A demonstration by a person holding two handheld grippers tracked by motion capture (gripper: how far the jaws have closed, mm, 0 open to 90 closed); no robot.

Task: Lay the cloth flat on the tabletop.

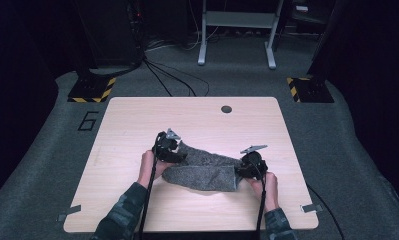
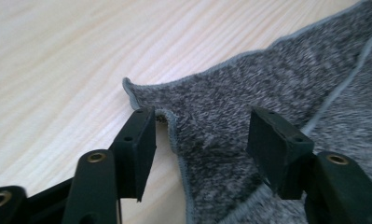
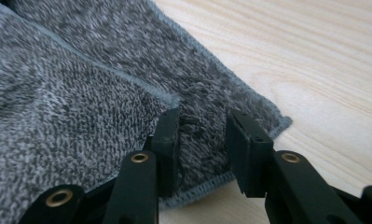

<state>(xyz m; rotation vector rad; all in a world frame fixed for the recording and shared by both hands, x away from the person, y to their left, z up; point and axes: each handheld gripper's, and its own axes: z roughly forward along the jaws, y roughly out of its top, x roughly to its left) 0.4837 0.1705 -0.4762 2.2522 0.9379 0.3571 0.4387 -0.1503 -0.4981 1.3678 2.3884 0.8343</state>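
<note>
We see a grey towel (image 1: 202, 172) lying folded on the bench (image 1: 137, 120), toward its near edge and about midway between the side edges. Our left tongs (image 2: 200, 133) stand open over the towel's left corner, the pads clear of the fabric. Our right tongs (image 3: 202, 140) stand open at its right end, cloth bunched between the pads, which do not press it.

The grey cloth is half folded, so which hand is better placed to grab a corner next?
Left, probably. The left gripper has its fingers open around a loose, lifted corner of the grey cloth. The right gripper sits over flatter cloth, its fingers narrower.
</note>
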